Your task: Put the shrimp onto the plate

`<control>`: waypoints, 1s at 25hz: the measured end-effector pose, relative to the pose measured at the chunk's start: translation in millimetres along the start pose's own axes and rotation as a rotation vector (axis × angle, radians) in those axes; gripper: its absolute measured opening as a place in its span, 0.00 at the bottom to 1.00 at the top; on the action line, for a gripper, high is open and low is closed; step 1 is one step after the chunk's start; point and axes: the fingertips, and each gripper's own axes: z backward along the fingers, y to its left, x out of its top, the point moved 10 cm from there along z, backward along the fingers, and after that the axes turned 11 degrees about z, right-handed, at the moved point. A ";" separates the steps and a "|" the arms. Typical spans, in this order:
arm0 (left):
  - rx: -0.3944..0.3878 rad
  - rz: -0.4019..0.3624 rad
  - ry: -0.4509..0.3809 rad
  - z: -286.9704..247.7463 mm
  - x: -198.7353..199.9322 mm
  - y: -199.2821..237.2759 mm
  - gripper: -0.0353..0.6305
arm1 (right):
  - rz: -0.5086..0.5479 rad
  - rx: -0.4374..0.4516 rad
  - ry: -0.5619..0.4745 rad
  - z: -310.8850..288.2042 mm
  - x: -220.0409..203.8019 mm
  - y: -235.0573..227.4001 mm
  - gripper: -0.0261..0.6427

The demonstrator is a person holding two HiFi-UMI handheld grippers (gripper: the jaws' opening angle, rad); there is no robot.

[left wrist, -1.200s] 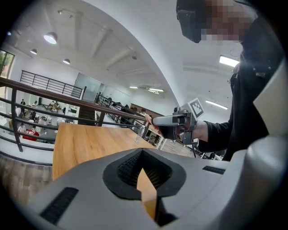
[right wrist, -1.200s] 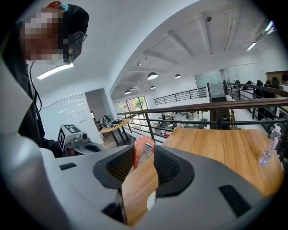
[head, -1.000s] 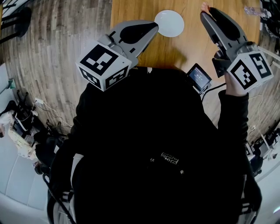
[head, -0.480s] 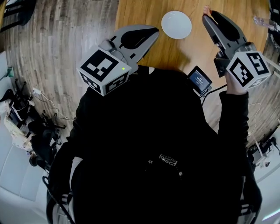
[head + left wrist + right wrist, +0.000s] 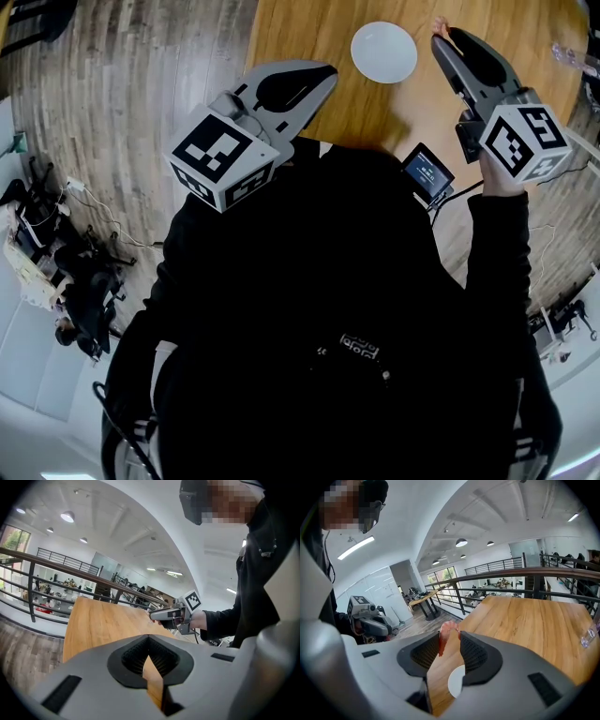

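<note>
One item to move. Found the shrimp (image 5: 448,629) pinched between the pads of the right gripper (image 5: 439,37), its pink body poking past the tips, at upper right of the head view. Saw it held above the table (image 5: 309,33) and to the right of the plate (image 5: 384,52), not over it. Found the plate bare, at upper centre. Noted the left gripper (image 5: 325,73) at centre left, jaws closed together on nothing. Judged pickup done; carry across to the plate and release left to do.
</note>
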 end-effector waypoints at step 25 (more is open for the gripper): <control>0.061 0.076 0.009 3.8 -15.7 0.9 0.05 | 0.022 0.053 0.212 -58.0 -65.6 -18.7 0.26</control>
